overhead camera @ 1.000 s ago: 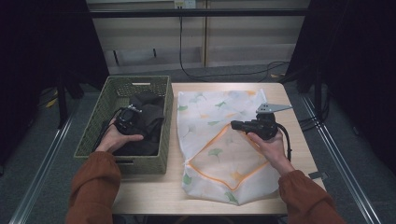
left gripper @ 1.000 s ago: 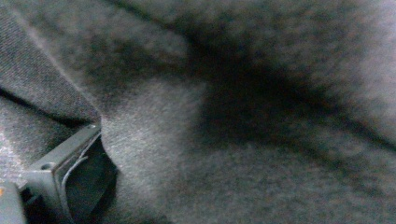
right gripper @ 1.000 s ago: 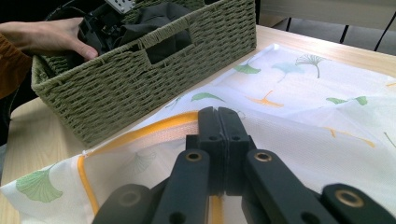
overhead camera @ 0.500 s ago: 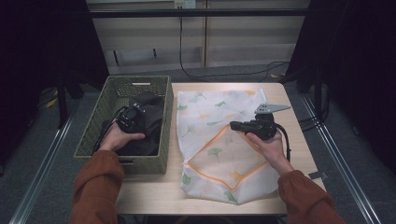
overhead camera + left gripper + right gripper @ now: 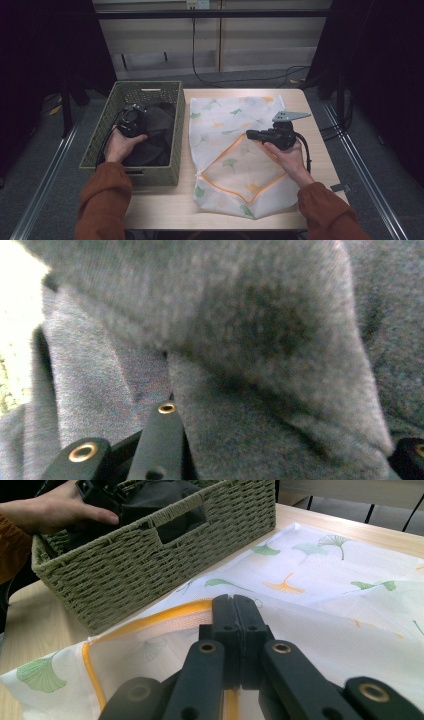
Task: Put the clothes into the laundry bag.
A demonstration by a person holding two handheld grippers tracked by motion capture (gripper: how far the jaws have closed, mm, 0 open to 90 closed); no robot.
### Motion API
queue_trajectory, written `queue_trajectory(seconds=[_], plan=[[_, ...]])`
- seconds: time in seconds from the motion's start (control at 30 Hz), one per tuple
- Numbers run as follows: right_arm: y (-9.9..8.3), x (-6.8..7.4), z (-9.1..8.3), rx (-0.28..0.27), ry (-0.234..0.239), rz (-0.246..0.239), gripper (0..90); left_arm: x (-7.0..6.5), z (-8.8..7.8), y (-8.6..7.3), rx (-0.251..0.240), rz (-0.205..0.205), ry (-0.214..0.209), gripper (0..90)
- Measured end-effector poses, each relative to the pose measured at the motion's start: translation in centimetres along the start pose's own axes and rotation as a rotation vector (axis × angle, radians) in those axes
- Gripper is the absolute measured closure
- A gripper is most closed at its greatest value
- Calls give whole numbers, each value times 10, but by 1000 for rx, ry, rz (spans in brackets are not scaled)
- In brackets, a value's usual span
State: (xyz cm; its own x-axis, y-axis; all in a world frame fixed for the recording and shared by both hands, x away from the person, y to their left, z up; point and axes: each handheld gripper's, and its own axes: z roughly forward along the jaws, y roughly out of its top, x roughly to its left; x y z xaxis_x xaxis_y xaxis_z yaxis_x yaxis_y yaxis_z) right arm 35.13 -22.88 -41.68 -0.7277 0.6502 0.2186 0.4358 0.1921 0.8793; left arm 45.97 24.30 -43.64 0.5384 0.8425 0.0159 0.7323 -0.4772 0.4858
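Note:
A dark grey garment lies in the green woven basket at the table's left. My left gripper is down in the basket. Its jaws have just been closing, and a fold of the grey garment sits pinched between them in the left gripper view. A white mesh laundry bag with a leaf print lies flat beside the basket. My right gripper is shut on the bag's orange-edged opening, jaws pressed together.
In the right gripper view the basket stands close to the bag's left side, with the person's hand inside it. Bare wood table shows in front of the basket. A cabinet and floor cables are beyond the far edge.
My left gripper has closed on the garment and risen slightly within the basket. The right gripper and the bag have not moved.

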Motion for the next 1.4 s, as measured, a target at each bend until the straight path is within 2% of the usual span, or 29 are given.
queue_trajectory(seconds=[0.03,0.07,0.1,0.13,0.23,0.27,0.3,0.37,0.43,0.47,0.53,0.57,0.63,0.7,0.83,0.87,0.9,0.93,0.97,1.0,1.03,1.07,1.17,1.2,1.4], plan=[[0,0,0,0,0,0,896,0,0,0,0,0,0,674],[0,0,0,-1,0,-2,896,1,-2,0,-23,-15,-15,674],[0,-1,-1,-1,-2,0,896,2,-5,0,-21,-3,-8,674],[0,-1,-1,-4,-6,3,896,5,-11,-1,-61,-35,0,678],[0,-1,-2,-5,-8,3,896,9,-22,-5,-124,-69,8,681],[0,-1,-2,-4,-7,2,896,12,-25,-7,-149,-79,0,681],[0,-1,-2,-4,-7,2,896,12,-25,-7,-149,-79,0,682],[0,-1,-1,-3,-9,2,896,15,-32,-10,-194,-99,-9,683],[0,-2,-2,-4,-8,2,896,17,-39,-14,-233,-106,-1,684],[0,-2,-2,-4,-9,2,896,17,-45,-17,-279,-131,4,684],[0,-2,-2,-5,-11,2,896,19,-52,-19,-314,-132,-6,685],[0,-2,-2,-6,-11,2,896,19,-52,-19,-314,-132,-6,685],[0,-2,-2,-6,-12,2,896,21,-63,-22,-387,-163,-15,685],[0,-1,-2,-5,-12,2,896,22,-67,-23,-398,-164,-19,685],[0,-2,-3,-8,-11,3,896,31,-84,-31,-493,-216,-29,686],[0,-2,-3,-9,-10,1,896,31,-84,-31,-493,-216,-29,686],[1,-2,-4,-10,-11,1,896,33,-90,-34,-523,-222,-22,686],[0,-2,-4,-10,-12,3,897,33,-90,-34,-523,-222,-22,686],[0,-2,-4,-9,-12,5,896,34,-97,-37,-559,-222,-20,686],[0,-2,-4,-9,-12,5,896,35,-100,-38,-574,-223,-21,685],[0,-2,-4,-9,-12,5,896,35,-100,-38,-574,-223,-21,685],[0,-2,-3,-8,-13,3,897,35,-107,-41,-613,-216,-8,684],[0,-2,-3,-8,-12,3,896,36,-111,-42,-632,-218,-13,685],[0,-2,-3,-7,-14,5,896,36,-115,-42,-655,-211,-12,685],[1,-3,-4,-11,-14,3,896,38,-126,-41,-693,-208,-12,685]])
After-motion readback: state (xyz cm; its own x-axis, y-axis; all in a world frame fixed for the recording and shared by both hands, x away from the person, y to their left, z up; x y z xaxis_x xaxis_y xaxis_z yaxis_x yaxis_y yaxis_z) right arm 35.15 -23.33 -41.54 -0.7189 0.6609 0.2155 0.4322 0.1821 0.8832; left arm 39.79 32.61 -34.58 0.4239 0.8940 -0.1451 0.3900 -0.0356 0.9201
